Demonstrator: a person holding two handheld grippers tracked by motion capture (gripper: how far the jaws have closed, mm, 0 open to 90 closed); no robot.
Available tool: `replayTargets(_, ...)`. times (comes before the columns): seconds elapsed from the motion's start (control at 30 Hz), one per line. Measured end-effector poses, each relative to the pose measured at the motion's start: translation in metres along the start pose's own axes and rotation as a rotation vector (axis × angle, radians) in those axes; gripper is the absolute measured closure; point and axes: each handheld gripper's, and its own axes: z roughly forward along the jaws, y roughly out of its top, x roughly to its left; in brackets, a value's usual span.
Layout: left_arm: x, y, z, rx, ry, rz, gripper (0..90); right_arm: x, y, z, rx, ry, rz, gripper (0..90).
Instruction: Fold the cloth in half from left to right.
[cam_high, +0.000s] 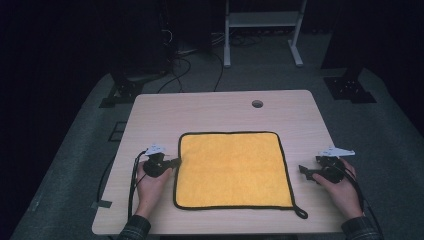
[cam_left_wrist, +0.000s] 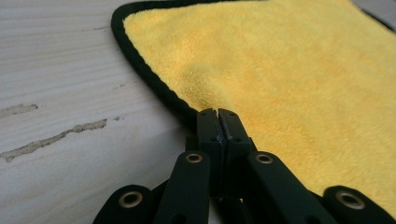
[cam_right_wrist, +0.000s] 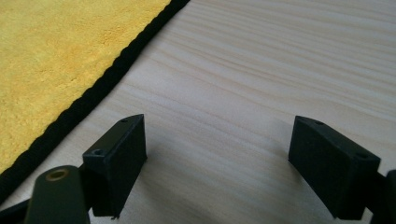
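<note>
On the pale wooden surface (cam_high: 220, 107) a yellow cloth (cam_high: 232, 169) with black piping lies flat and square, roughly centred between the person's two hands. At its left edge the left tongs (cam_high: 176, 162) are pinched shut on the black hem; the left gripper view shows the two jaws pressed together right where the piping (cam_left_wrist: 154, 79) meets them, with a slight pucker in the pile just beyond, so the grip seems to be on the edge itself, about midway along that side. The right tongs (cam_high: 304, 171) rest on bare wood near the cloth's right edge without touching it, jaws standing wide apart with nothing between them; in the right gripper view the hem (cam_right_wrist: 112, 74) runs diagonally off to the left of the jaws. What matters for a likely fold is this: the cloth lies inward from both hands, the left side is already caught, and the right tongs would have to slide inward towards the hem before they could take hold. A small hanging loop (cam_high: 300, 212) sticks out at the near right corner.
</note>
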Motion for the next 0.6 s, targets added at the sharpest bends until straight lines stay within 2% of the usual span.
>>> replayTargets(0.2, -0.005, 0.008, -0.004, -0.060, -0.055, -0.008, 88.9, 0.000, 0.000, 0.000, 0.000, 0.000, 0.000, 17.7)
replayTargets(0.3, -0.007, 0.010, -0.004, -0.064, -0.068, -0.003, 89.0, 0.000, 0.000, 0.000, 0.000, 0.000, -0.001, 17.7)
replayTargets(0.43, -0.012, 0.015, -0.001, -0.083, -0.104, 0.000, 89.1, 0.000, 0.000, 0.000, 0.000, 0.000, -0.001, 17.7)
replayTargets(0.47, -0.014, 0.018, 0.000, -0.096, -0.124, -0.006, 89.1, 0.000, 0.000, 0.000, 0.000, 0.000, -0.001, 17.7)
replayTargets(0.6, -0.018, 0.022, 0.003, -0.102, -0.142, -0.002, 89.2, 0.000, 0.000, 0.000, 0.000, 0.000, 0.000, 17.8)
